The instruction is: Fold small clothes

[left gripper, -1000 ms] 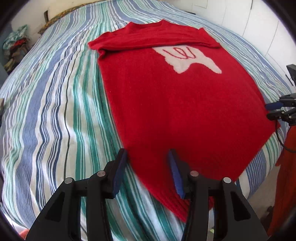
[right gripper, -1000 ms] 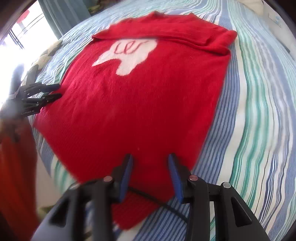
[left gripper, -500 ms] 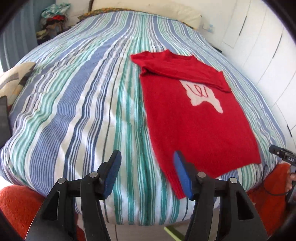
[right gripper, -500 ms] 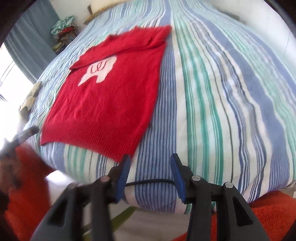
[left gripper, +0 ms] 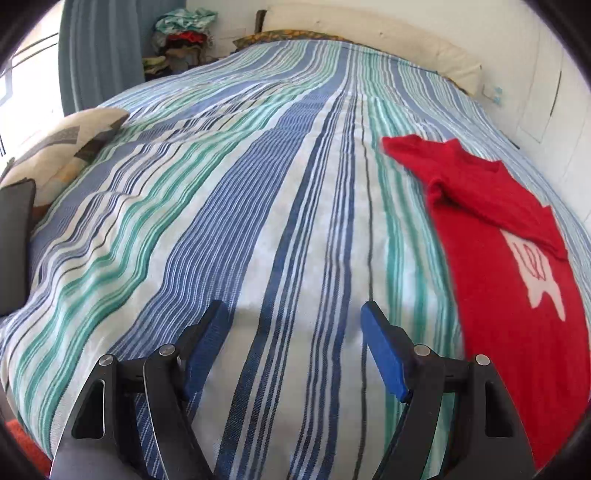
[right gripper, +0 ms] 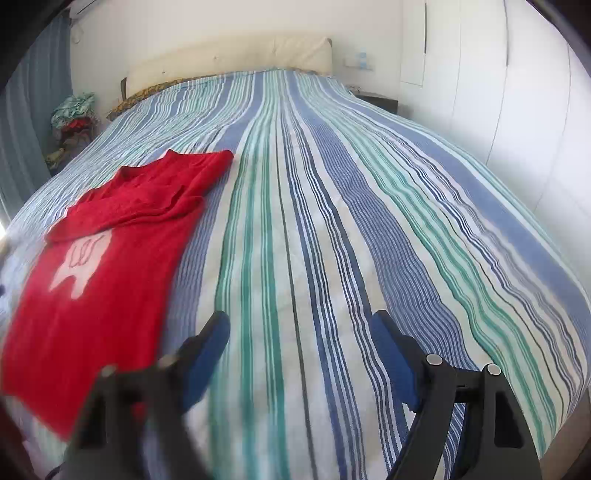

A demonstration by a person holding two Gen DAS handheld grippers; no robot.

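A red knitted sweater (left gripper: pixel 509 266) with a white motif lies flat on the striped bedspread (left gripper: pixel 258 221), its sleeves folded across the chest. In the left wrist view it sits at the right edge; in the right wrist view the sweater (right gripper: pixel 99 266) sits at the left. My left gripper (left gripper: pixel 293 314) hovers over bare bedspread to the left of the sweater, its jaws opening with nothing between them. My right gripper (right gripper: pixel 301 323) hovers over the bedspread (right gripper: pixel 332 221) to the right of the sweater, jaws also opening and empty.
A patterned cushion (left gripper: pixel 62 147) and a dark flat object (left gripper: pixel 14 243) lie at the bed's left side. A pile of clothes (left gripper: pixel 181 33) sits in the far corner by a blue curtain (left gripper: pixel 99 55). A cream headboard (right gripper: pixel 229 59) and white wardrobe doors (right gripper: pixel 517 92) bound the bed.
Both grippers have let go of the sweater's hem and swung outward, left one leftward, right one rightward. Their jaws have widened. The sweater now lies flat at each view's edge.
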